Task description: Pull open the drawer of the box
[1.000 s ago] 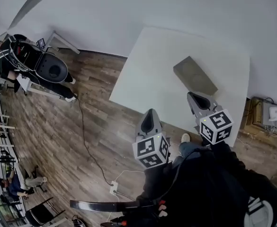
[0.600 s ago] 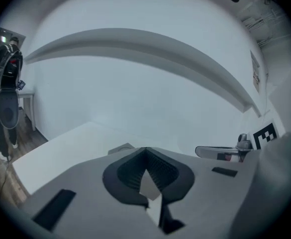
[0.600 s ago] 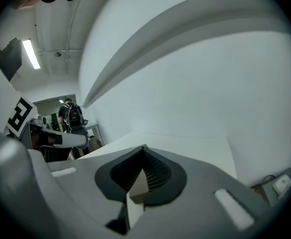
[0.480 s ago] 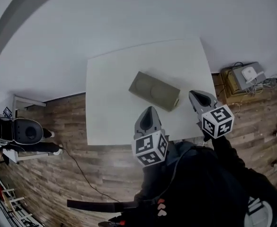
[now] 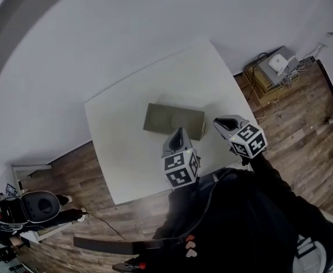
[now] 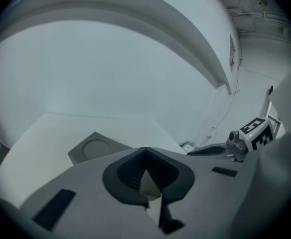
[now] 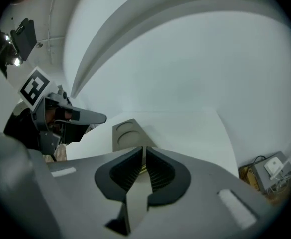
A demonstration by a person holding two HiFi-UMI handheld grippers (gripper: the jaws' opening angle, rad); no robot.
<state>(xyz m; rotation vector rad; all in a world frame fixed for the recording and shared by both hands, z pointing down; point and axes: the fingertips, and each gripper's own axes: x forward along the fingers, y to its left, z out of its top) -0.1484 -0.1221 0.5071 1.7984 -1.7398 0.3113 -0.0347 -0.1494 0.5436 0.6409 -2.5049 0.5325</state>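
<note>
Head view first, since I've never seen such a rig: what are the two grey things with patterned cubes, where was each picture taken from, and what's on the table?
There is no robot here. A person, seen from a camera on their own head looking steeply down, holds a two-jaw gripper in each hand. The left gripper and the right gripper each carry a marker cube, which is part of the tool. The other two pictures come from cameras riding on the grippers, each looking along its own jaws. The white table bears one thing: a flat greenish box with round dents in its top. Both grippers have their jaws together and hold nothing. Both point toward the box.
</note>
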